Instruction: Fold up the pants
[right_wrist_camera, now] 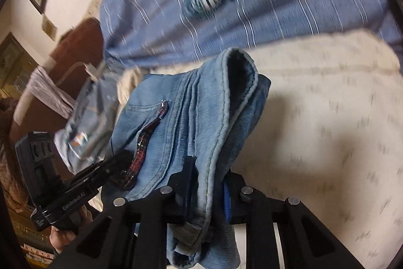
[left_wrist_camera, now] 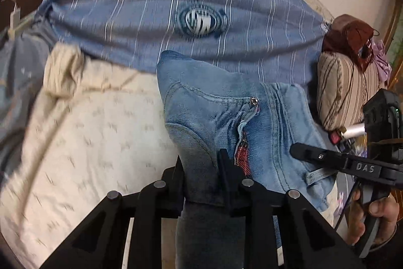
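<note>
Left wrist view shows your left gripper [left_wrist_camera: 201, 168] clamped on a fold of the light blue denim pants [left_wrist_camera: 201, 105], with their red-lined zipper [left_wrist_camera: 243, 155] just right of the jaws. Your right gripper [right_wrist_camera: 209, 175] pinches the pants' seamed edge [right_wrist_camera: 216, 132] in the right wrist view. Between both claws the pants hang bunched, lifted clear of the cream patterned bed sheet [right_wrist_camera: 327, 117]. Behind them, toward the bed's far edge, lies a blue white-striped cloth with a round emblem [left_wrist_camera: 201, 22].
</note>
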`<state>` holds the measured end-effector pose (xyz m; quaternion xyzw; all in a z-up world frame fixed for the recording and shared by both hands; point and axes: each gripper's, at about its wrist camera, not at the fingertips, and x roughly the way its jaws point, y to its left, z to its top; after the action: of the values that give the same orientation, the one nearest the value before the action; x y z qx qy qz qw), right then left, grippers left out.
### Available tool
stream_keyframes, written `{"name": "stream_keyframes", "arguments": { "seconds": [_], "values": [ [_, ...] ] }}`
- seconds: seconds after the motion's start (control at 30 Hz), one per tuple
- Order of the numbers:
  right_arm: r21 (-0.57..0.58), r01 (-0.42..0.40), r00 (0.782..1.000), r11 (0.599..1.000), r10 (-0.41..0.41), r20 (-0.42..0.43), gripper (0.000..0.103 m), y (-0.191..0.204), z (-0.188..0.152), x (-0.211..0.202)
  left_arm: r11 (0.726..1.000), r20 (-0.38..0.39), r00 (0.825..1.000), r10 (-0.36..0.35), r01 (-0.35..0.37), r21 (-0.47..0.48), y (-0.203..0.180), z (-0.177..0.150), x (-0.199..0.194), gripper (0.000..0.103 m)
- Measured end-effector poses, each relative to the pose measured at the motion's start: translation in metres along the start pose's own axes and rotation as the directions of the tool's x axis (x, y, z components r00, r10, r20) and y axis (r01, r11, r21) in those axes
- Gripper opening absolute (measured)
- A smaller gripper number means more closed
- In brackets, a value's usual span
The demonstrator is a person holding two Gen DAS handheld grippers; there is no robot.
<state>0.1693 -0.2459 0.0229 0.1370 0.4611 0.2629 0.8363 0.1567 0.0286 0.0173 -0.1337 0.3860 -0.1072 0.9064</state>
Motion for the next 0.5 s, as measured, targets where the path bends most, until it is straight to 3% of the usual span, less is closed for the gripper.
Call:
{"name": "stream_keyframes", "arguments": {
  "seconds": [0.13, 0.23, 0.33, 0.4, 0.47, 0.5],
  "values": [
    [-0.016, -0.012, 1.0, 1.0, 0.012, 0.006, 0.021, 0.006, 0.03, -0.002, 0.999, -0.015, 1.0, -0.01, 0.01, -0.03, 0.007, 0.014, 0.008, 0.026],
    [-0.02, -0.013, 1.0, 1.0, 0.013, -0.005, 0.021, -0.001, 0.035, 0.01, 0.998, -0.037, 0.999, -0.007, 0.005, -0.055, 0.015, 0.013, 0.028, 0.027],
    [0.036, -0.017, 0.999, 0.999, 0.018, -0.034, 0.021, -0.021, 0.027, 0.031, 0.996, -0.106, 0.994, 0.003, -0.012, -0.085, 0.023, -0.001, 0.056, 0.029],
    [0.059, -0.004, 0.998, 0.998, 0.007, -0.056, 0.022, -0.035, 0.017, 0.052, 0.992, -0.142, 0.99, 0.019, -0.036, -0.118, 0.034, -0.014, 0.078, 0.036],
    [0.09, 0.038, 0.995, 0.995, -0.03, -0.093, 0.028, -0.053, 0.005, 0.077, 0.987, -0.184, 0.981, 0.053, -0.079, -0.14, 0.045, -0.032, 0.098, 0.059],
    [0.083, 0.074, 0.992, 0.994, -0.064, -0.11, 0.039, -0.059, -0.002, 0.088, 0.984, -0.145, 0.988, 0.05, -0.073, -0.161, 0.048, -0.036, 0.094, 0.064]
  ]
}}
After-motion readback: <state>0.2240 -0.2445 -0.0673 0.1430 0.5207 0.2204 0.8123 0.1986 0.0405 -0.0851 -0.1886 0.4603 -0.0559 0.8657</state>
